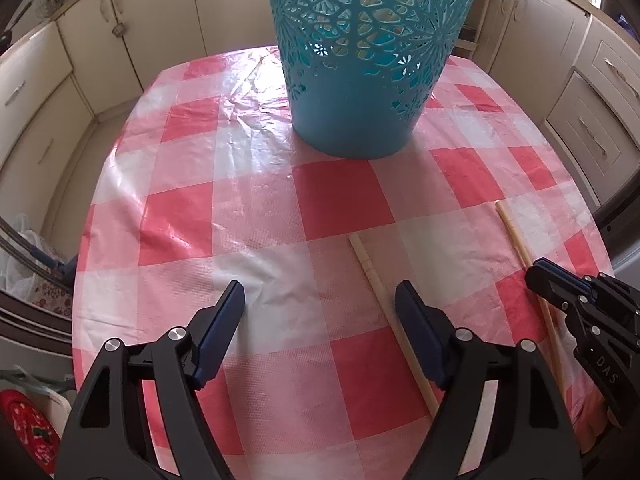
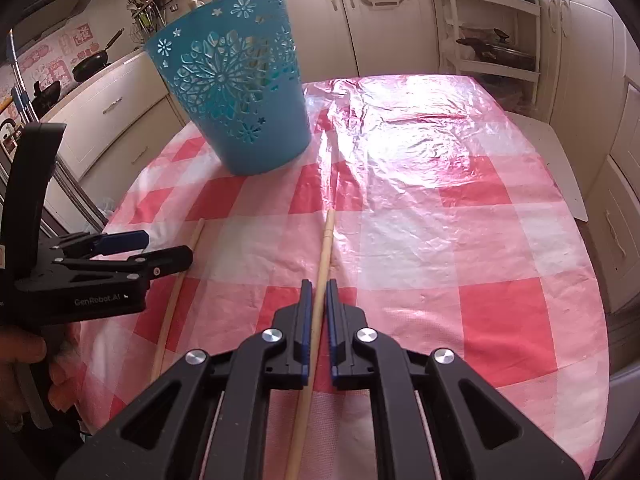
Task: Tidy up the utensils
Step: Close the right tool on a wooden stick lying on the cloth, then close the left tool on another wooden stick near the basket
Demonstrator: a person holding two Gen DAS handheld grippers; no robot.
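Cream kitchen cabinets ring a tabletop [image 2: 460, 216] covered in a glossy pink-and-white checked plastic cloth, with a teal cut-out basket [image 2: 236, 96] standing toward its far side.

Two pale wooden chopsticks lie on the cloth, near each other and roughly parallel, both well short of the basket. The right claw [image 2: 319, 300] is pinched nearly closed on the right chopstick [image 2: 325, 248], the stick running lengthwise between its blue pads and out past the tips. The left claw [image 1: 320, 304] stands wide and holds nothing; the left chopstick [image 1: 370, 270] lies just beside its right finger, passing under that finger rather than between the two.

The step in hand looks like gripping both sticks for the basket. To do it well, the left claw probably needs to shift sideways until the stick lies centred between its pads, then come low so the pads bracket the thin shaft before closing; the slick cloth could let the stick roll away. The right grip runs along the shaft, so the stick may swivel when lifted.

Both sticks are slim, light-coloured, squared with shallow grooves at the thick end, and tapering away from it.
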